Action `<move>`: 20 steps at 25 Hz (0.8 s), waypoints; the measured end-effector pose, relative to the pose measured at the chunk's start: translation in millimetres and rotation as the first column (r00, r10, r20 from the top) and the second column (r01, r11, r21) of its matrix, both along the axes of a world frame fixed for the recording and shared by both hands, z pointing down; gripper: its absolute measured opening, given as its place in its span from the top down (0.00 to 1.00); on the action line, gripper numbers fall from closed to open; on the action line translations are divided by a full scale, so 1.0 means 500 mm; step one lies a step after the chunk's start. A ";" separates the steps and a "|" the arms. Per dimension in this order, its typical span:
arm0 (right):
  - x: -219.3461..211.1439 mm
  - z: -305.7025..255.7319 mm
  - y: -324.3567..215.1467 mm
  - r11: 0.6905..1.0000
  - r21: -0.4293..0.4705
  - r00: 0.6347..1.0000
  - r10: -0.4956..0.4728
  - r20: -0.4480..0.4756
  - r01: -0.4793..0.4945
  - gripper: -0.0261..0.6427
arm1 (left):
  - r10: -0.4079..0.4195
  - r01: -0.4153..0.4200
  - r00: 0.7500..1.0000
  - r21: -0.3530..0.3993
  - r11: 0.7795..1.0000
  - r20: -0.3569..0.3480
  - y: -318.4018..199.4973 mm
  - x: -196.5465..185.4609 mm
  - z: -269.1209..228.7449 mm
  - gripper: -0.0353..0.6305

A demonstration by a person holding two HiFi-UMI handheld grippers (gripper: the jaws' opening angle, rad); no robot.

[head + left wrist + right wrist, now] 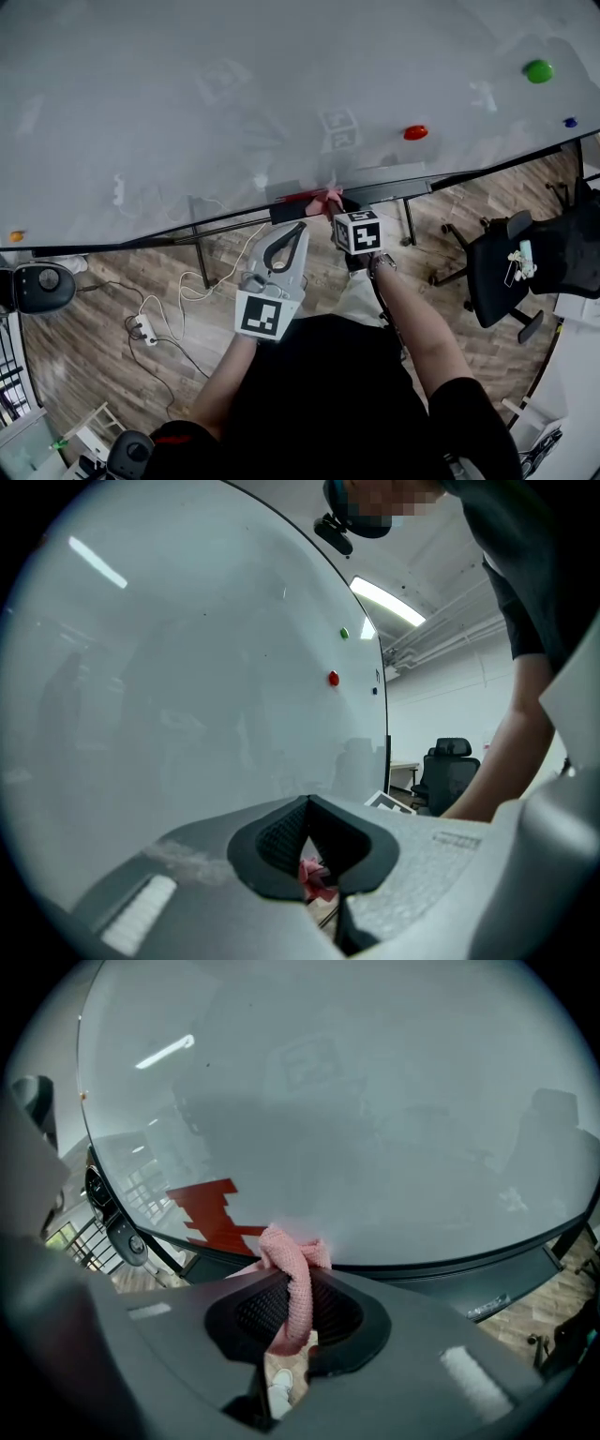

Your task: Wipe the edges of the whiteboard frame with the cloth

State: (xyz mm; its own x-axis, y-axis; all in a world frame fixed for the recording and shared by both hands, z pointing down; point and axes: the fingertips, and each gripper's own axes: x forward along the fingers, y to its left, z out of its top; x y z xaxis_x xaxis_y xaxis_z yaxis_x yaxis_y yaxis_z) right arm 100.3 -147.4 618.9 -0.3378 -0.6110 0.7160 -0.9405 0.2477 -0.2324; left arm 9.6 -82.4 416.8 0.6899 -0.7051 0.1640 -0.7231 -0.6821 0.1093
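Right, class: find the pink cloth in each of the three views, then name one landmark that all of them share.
Head view: the cloth is at centre, at the whiteboard's lower edge.
Left gripper view: a pink scrap of it shows at bottom centre.
Right gripper view: it is at lower centre, pinched in the right gripper.
Shared landmark: the whiteboard, which fills the upper part of every view.

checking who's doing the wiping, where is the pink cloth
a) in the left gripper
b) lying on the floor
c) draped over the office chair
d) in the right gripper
d: the right gripper has its jaws shut on the pink cloth, at the lower edge of the whiteboard frame.
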 end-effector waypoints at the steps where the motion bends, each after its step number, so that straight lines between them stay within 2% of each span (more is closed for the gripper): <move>1: 0.000 -0.001 -0.001 1.000 0.001 1.000 -0.008 0.002 0.008 0.88 | -0.007 0.007 1.000 0.000 1.000 0.001 -0.001 0.002 0.000 0.95; 20: 0.086 0.004 -0.003 0.996 0.012 0.996 -0.084 0.006 0.083 0.88 | -0.091 0.091 0.996 0.006 0.996 0.010 0.003 0.085 0.022 0.95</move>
State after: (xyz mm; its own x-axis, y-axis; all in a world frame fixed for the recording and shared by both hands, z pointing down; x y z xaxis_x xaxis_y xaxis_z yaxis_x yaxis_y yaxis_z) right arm 143.5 -149.1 621.1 -0.3923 -0.5887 0.7067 -0.9150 0.3281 -0.2347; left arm 52.2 -80.7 427.7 0.6207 -0.7660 0.1672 -0.7835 -0.6136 0.0978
